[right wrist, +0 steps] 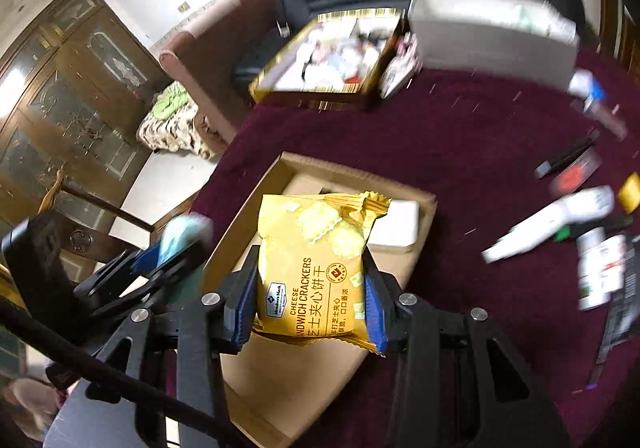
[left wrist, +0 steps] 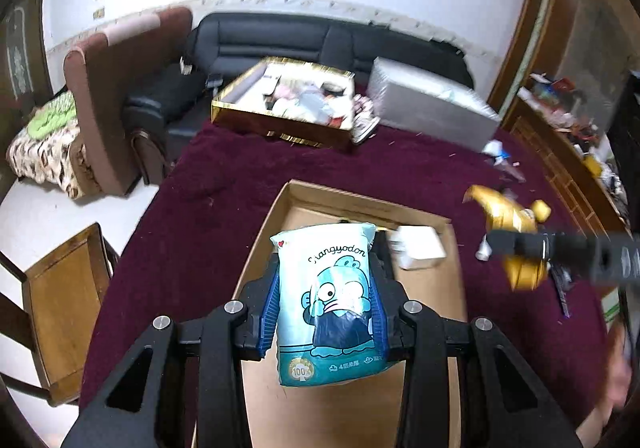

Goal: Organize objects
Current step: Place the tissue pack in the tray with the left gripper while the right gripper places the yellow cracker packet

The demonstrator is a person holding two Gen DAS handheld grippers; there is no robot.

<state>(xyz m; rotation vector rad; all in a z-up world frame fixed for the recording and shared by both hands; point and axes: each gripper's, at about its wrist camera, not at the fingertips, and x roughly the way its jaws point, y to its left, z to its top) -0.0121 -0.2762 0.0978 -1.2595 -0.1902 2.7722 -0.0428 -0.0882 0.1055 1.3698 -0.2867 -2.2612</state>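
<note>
left gripper (left wrist: 325, 312): clamped on our tissue pack (left wrist: 326, 304), blue pads squeezing both of its sides. The pack stands upright between the fingers, cartoon face toward the camera, hanging in the air over the cardboard box (left wrist: 424, 280).

right gripper (right wrist: 310, 296): gripping the yellow cracker packet (right wrist: 316, 268) by its two side edges. The packet sticks up past the fingertips, crimped end at the top, and we see it held above the same cardboard box (right wrist: 320, 376).

both together: from the left wrist view the right gripper comes in from the right edge with the gold packet in it, blurry. From the right wrist view the left gripper sits at the left with the pale blue pack in it. They're near each other, not touching.

cardboard box: open, flat on the dark red tabletop (left wrist: 224, 184), right under both grippers. A white box (left wrist: 420, 248) lies in its far right corner.

far side of the tabletop: a gold tray (left wrist: 288, 104) full of mixed stuff, and a silver box (left wrist: 432, 104) just beside it on the right.

right of the cardboard box: we've got loose bits scattered on the cloth, including a white tube (right wrist: 552, 224). Most of it is too blurred to name.
</note>
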